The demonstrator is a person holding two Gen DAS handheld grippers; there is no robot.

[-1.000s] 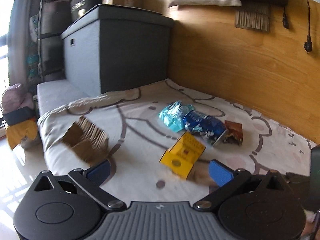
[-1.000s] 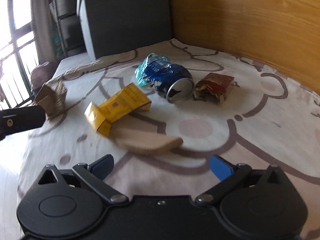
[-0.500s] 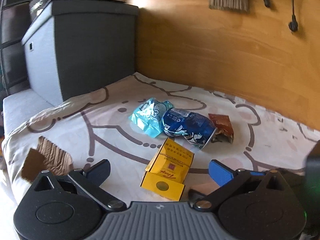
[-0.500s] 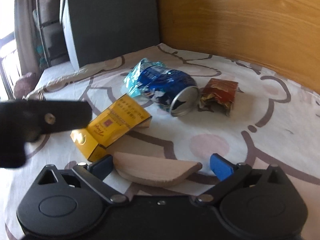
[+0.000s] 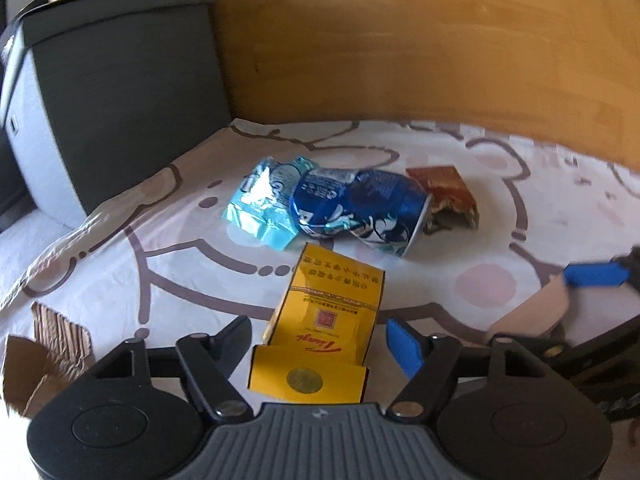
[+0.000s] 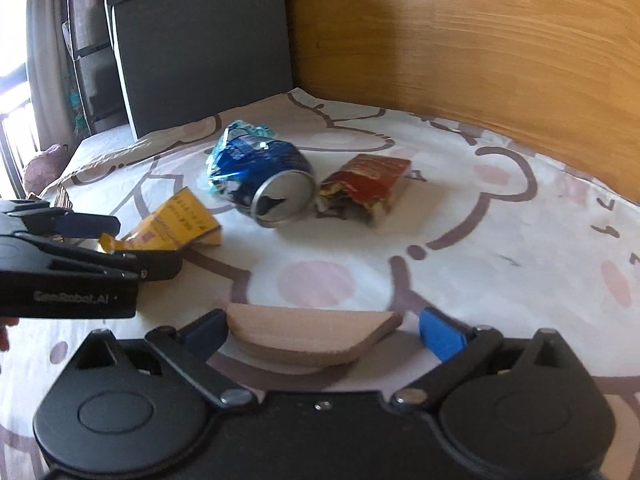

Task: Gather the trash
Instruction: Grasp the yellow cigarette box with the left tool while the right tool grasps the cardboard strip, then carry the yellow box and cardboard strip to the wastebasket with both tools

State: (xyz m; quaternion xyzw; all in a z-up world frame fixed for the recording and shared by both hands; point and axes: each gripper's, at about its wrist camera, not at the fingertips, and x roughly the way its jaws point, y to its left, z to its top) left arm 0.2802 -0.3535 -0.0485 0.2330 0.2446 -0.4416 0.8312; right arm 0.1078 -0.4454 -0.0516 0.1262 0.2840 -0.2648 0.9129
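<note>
A yellow cigarette box (image 5: 324, 320) lies on the patterned bedsheet (image 5: 160, 248), between the open fingers of my left gripper (image 5: 320, 340), not clamped. Beyond it lie a crushed blue can (image 5: 360, 208), a light blue wrapper (image 5: 264, 200) and a torn brown-red packet (image 5: 444, 196). My right gripper (image 6: 320, 328) is open, with a flat tan wooden piece (image 6: 312, 336) lying between its fingers. In the right wrist view I also see the yellow box (image 6: 176, 228), the can (image 6: 268, 184), the packet (image 6: 368, 184) and the left gripper (image 6: 92, 240) at the left.
A torn cardboard piece (image 5: 44, 356) lies at the bed's near left edge. A dark grey storage box (image 5: 120, 92) stands at the back left. A wooden headboard (image 5: 420, 60) runs along the back. The right gripper's blue pad (image 5: 592, 274) shows at the right of the left wrist view.
My left gripper has moved forward and right until the yellow box sits between its fingers. My right gripper has moved forward up to the wooden piece.
</note>
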